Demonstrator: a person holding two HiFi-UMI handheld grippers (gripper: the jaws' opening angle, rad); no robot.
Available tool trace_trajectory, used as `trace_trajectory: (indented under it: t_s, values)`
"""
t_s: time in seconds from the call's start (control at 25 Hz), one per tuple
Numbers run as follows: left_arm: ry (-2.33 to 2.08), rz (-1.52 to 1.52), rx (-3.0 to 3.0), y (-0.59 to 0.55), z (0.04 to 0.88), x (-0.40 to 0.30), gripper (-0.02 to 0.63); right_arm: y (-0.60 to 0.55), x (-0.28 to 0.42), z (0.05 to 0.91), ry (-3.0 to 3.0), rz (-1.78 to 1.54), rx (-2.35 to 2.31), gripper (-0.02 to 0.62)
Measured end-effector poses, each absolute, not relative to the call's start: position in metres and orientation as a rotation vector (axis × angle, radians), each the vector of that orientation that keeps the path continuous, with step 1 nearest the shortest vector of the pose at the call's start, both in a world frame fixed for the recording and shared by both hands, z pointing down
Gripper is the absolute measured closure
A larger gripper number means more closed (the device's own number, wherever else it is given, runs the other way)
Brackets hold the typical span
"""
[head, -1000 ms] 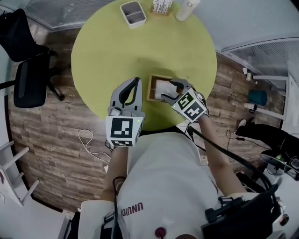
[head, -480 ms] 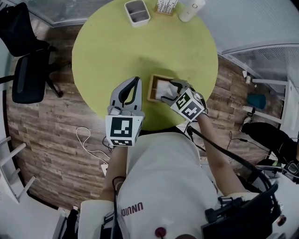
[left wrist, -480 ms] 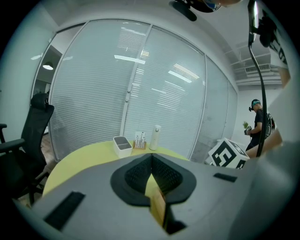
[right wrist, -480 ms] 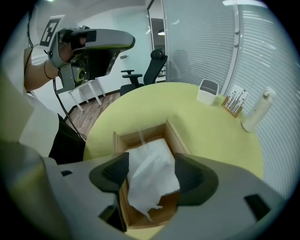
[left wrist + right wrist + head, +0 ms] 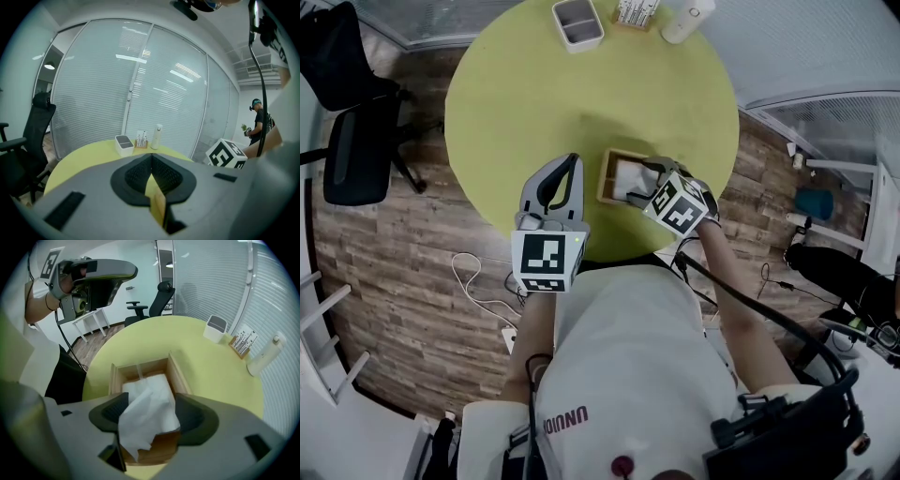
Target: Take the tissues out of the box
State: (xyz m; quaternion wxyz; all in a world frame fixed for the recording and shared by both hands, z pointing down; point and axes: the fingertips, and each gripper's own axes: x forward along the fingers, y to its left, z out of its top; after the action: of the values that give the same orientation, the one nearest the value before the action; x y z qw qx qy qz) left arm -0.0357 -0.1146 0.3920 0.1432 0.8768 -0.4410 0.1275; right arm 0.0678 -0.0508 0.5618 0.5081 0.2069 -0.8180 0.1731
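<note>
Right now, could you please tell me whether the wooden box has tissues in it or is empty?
Not empty: white tissues fill the open wooden box, and one crumpled sheet sticks up above its rim.

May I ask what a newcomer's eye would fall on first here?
The round yellow-green table fills the head view. By its near edge sits an open wooden box. Over it, the right hand-held gripper, jaws just opened wide, straddles a crumpled white tissue rising from the box.
</note>
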Motion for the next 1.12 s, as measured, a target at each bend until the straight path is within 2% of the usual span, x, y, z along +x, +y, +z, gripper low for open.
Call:
trace_trajectory:
  t_s: [1.12]
  values:
    - [-1.282,0.352,2.531,-0.112,0.392,-0.046,0.594,-0.044,0.059,0.576,-1.882,0.417,0.419,0.308]
